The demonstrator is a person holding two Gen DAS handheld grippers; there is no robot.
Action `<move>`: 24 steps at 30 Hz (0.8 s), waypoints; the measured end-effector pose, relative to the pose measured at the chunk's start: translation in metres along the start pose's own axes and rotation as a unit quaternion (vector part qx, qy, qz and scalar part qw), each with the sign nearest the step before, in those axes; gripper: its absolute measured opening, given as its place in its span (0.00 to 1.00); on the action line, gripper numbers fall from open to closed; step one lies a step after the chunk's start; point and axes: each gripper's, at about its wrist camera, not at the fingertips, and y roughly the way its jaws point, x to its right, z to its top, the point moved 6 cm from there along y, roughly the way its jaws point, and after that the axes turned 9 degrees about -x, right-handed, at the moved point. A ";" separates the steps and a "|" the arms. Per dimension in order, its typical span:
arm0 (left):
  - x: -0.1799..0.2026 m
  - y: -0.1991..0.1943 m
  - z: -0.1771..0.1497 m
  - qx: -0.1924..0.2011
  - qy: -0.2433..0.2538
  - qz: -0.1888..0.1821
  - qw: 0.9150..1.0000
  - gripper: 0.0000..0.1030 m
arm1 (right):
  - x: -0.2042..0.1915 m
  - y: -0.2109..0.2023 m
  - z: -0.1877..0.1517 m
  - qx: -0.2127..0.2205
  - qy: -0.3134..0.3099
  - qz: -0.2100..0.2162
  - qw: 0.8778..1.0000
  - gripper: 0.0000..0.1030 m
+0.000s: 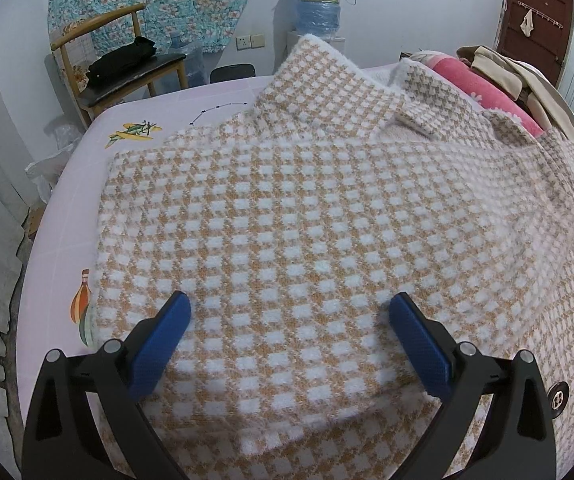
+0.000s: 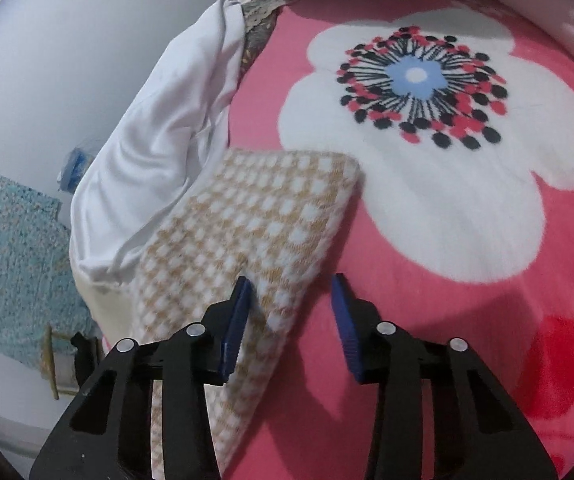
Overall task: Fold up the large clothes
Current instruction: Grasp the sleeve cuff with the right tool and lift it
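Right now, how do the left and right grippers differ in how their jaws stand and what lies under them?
The left gripper has its jaws spread wide; the right gripper has them narrower. The left hangs over the broad body of the checked garment; the right sits at a narrow strip of that garment, lying on a pink flowered blanket. Both are open, with blue pads pressing on nothing.

Home bedroom. Bed [image 1: 71, 184] with cartoon-print sheet under left tool; pink flower blanket [image 2: 427, 320] under right tool. Beyond left tool: wooden chair [image 1: 99, 64], water jug [image 1: 319, 4], wall sockets [image 1: 251, 41], brown door [image 1: 535, 20] with hooks.
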 end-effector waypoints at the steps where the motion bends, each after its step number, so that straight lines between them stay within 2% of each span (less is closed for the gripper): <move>1: 0.000 0.000 0.000 0.000 0.000 0.000 1.000 0.95 | 0.000 0.002 0.002 0.002 -0.004 -0.003 1.000 0.34; 7: 0.000 0.000 0.000 0.001 -0.001 0.000 1.000 0.95 | -0.016 0.011 0.010 0.015 -0.029 -0.022 0.999 0.14; 10: 0.000 0.000 0.000 0.001 0.000 0.000 1.000 0.95 | -0.031 -0.002 0.011 0.041 -0.058 -0.032 0.997 0.12; 13: 0.000 0.000 -0.001 0.000 0.000 0.000 1.000 0.95 | -0.056 -0.035 0.004 0.082 -0.103 -0.033 0.991 0.12; 19: 0.000 0.001 0.000 -0.005 -0.002 0.005 1.000 0.95 | -0.131 -0.117 -0.034 0.158 -0.222 -0.027 0.962 0.11; 24: -0.001 -0.007 0.001 -0.010 -0.001 0.023 1.000 0.95 | -0.212 -0.170 -0.087 0.195 -0.326 -0.006 0.925 0.11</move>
